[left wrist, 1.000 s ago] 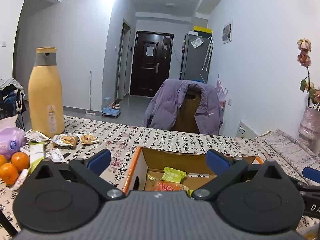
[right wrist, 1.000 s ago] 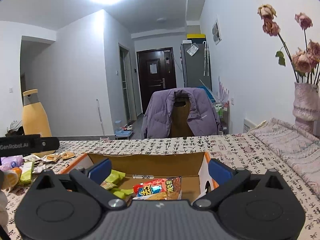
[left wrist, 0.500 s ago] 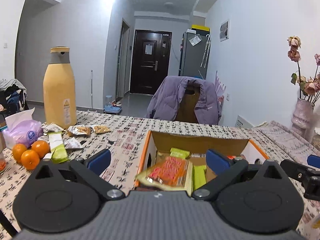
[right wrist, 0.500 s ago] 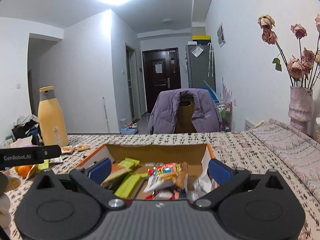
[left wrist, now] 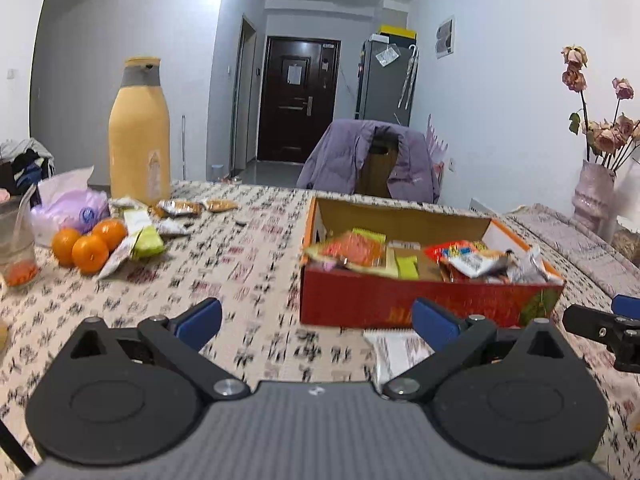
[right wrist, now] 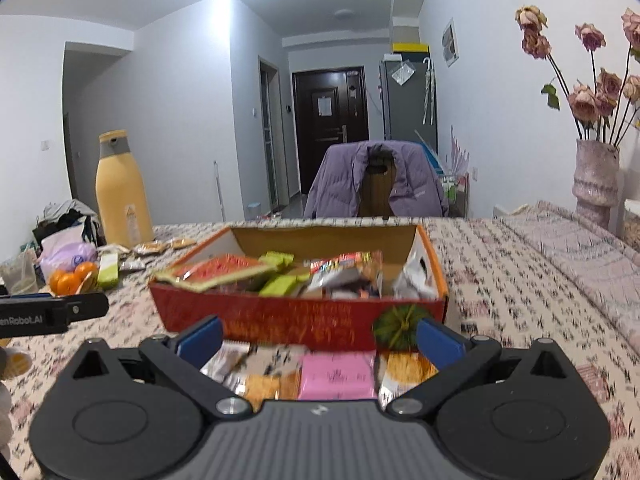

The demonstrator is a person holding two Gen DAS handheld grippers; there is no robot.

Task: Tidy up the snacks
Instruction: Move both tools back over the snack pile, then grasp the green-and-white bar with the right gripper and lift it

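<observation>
Just short of the red snack box (right wrist: 300,320), the right gripper (right wrist: 318,340) has its fingers spread wide and empty, as does the left gripper (left wrist: 316,320); both have pulled back and up from the box since a second ago, so that drop looks done. Loose packets (right wrist: 336,374) lie on the table (right wrist: 520,300) just in front of the box, likely next. Beyond the box's left side sit oranges (left wrist: 88,244) and a yellow bottle (left wrist: 139,132); behind it, a jacket-draped chair (right wrist: 376,180).
</observation>
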